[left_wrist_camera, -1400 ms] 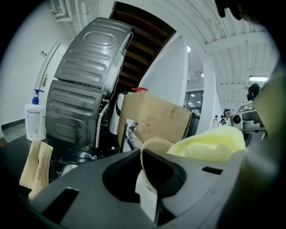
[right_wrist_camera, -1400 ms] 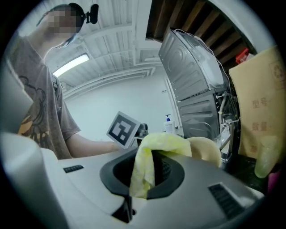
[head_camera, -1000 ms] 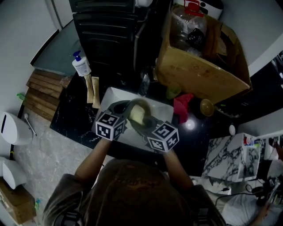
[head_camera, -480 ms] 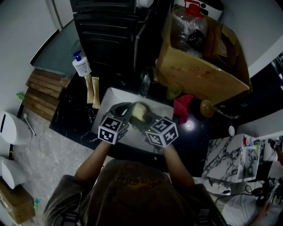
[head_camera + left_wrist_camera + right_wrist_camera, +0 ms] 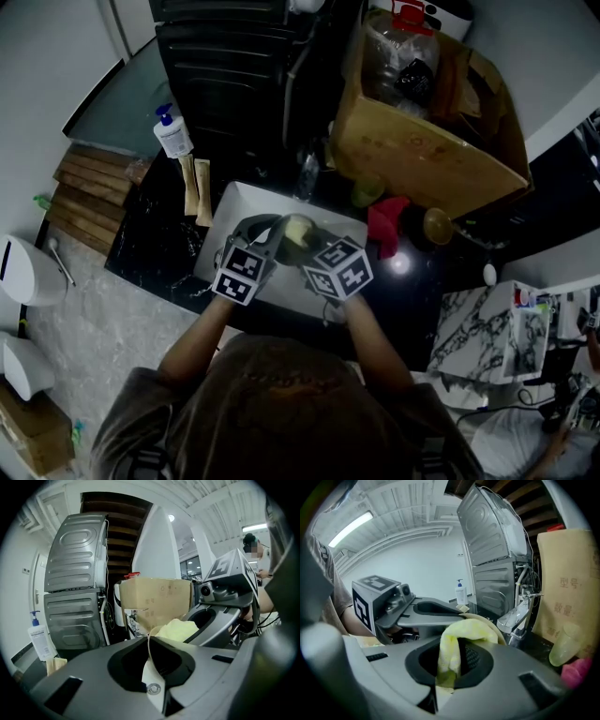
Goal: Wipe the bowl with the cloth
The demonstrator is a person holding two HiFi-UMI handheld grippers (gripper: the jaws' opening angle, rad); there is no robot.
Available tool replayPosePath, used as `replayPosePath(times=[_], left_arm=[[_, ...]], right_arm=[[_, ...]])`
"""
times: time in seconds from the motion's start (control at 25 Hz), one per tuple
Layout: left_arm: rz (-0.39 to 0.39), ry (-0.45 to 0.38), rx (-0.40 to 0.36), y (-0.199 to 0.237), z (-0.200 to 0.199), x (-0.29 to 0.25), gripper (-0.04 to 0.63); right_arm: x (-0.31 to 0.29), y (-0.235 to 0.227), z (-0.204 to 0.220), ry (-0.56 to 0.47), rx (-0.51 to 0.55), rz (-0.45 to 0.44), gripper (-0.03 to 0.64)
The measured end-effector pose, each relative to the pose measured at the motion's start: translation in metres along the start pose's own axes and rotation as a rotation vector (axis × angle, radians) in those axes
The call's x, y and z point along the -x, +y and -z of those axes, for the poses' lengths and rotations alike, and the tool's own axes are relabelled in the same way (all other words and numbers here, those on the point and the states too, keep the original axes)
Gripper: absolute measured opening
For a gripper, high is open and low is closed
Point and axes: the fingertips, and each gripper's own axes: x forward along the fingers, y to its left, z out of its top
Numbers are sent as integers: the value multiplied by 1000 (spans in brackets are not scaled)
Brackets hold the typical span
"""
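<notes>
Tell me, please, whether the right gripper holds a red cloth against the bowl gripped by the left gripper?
Not quite: the right gripper view shows that the cloth in the right gripper is yellow, not red. The left gripper does grip the bowl.

The cloth (image 5: 462, 630) hides most of the bowl (image 5: 497, 632).

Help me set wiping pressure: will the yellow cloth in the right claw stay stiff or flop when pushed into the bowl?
Probably floppy: the cloth folds over itself in the right claw. Likely light and squashy, since it bunches against the bowl. Slipping seems unlikely; the claw is shut on it.
</notes>
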Motion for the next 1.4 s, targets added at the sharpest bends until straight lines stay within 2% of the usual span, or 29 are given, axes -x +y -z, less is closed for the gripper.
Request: replayPosePath(times=[0.24,0.76,1.04,1.4], left_arm=[[14,15,-15,0,3,-1,26],[2,-5,-23,-4,-1,-2,26],[-20,-10,-40,-1,-4,0,28],[-42,-26,-34,4,-7,1,31]], right_arm=[[0,-5,-1,5,4,6,21],[9,-30,-9,-59,-31,101,21],[12,-38,3,-11,-34,160,21],[10,-32,23,53,-61,126,21]])
